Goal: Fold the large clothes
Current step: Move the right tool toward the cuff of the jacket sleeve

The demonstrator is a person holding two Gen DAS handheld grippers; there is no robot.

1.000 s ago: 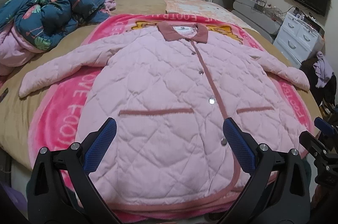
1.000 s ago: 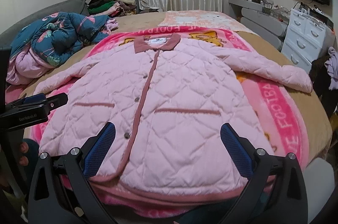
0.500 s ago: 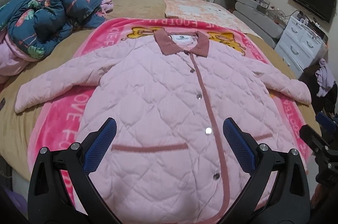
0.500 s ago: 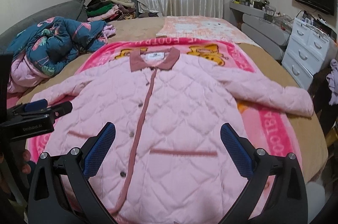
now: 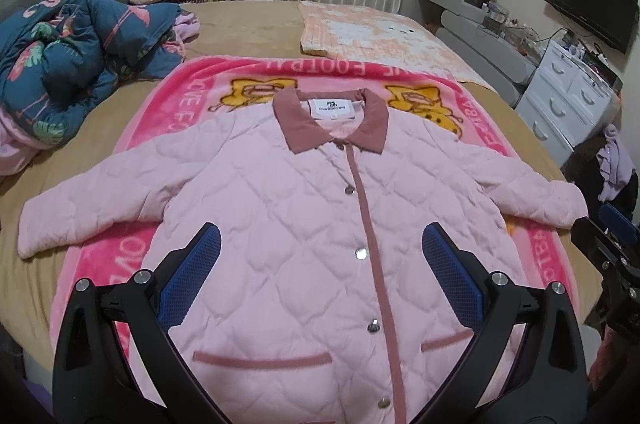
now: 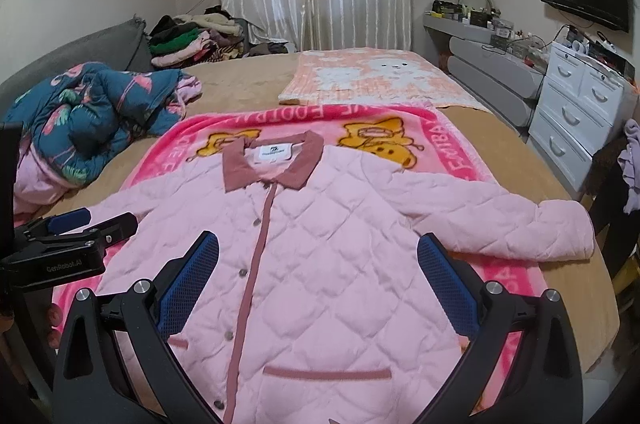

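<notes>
- Left wrist view: the left gripper [image 5: 320, 256] hangs above the pink jacket [image 5: 304, 224], fingers spread wide, nothing between them.
- The jacket lies flat and buttoned on the pink blanket [image 5: 208, 92], collar [image 5: 332, 122] straight ahead of the fingertips, hem back underneath them. Its long axis runs straight away from the fingers.
- One sleeve [image 5: 92, 200] stretches out past the left finger [image 5: 192, 276]; the other sleeve ends at a cuff [image 5: 560, 204] beyond the right finger, close to the edge of the bed [image 5: 256, 32].
- Right wrist view: the right gripper [image 6: 318, 264] is also released and empty, hovering over the jacket [image 6: 320, 244] with the button strip [image 6: 256, 256] running between its fingers, nearer the left one.
- The far cuff [image 6: 568, 232] sits just outside this gripper's right finger [image 6: 448, 284], so I'd say the right hand is nearer to that sleeve.
- The left gripper [image 6: 92, 224] shows at this view's left edge, beside the opposite sleeve, so that sleeve looks like its job.
- My guess: sleeves get folded in across the chest first.
</notes>
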